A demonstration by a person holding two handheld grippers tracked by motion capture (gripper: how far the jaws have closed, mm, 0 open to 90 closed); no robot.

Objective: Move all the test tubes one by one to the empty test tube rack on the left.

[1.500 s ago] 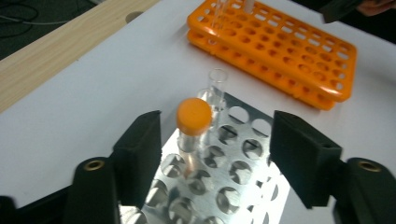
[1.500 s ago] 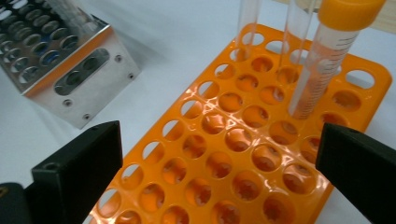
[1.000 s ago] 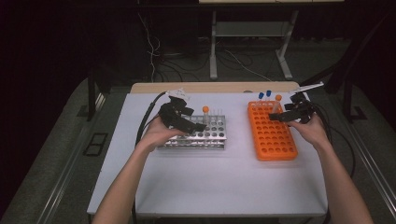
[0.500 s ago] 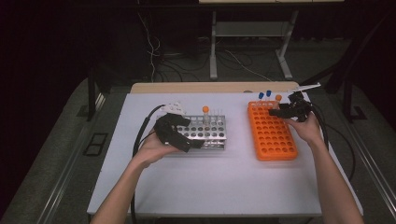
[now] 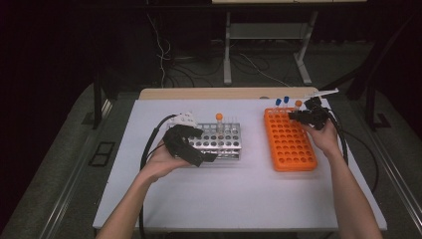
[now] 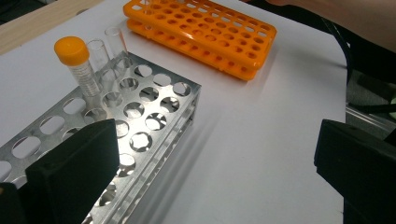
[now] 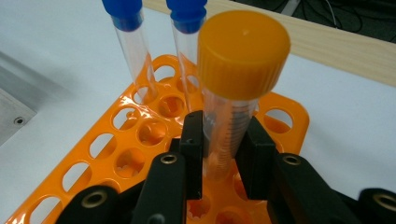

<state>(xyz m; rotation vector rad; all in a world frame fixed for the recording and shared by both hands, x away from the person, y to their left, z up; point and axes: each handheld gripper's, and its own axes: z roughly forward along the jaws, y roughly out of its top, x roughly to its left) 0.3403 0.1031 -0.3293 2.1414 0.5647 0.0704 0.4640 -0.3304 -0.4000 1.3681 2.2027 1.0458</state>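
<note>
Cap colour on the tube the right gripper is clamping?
Orange, on the tube; clearest in the right gripper view.

My left hand-held gripper (image 5: pixel 206 158) hangs with jaws spread wide, nothing between them. My right hand-held gripper (image 7: pixel 219 154) has just been closing, its jaws now clamped, forearm stretched forward.

A white-topped bench (image 5: pixel 249 199) with a pale wooden strip along its far edge carries two racks. A metal rack (image 5: pixel 219 142) lies left of centre; an orange rack (image 5: pixel 289 139) lies to the right, well apart from it. Black cables trail across the top at both sides.
</note>
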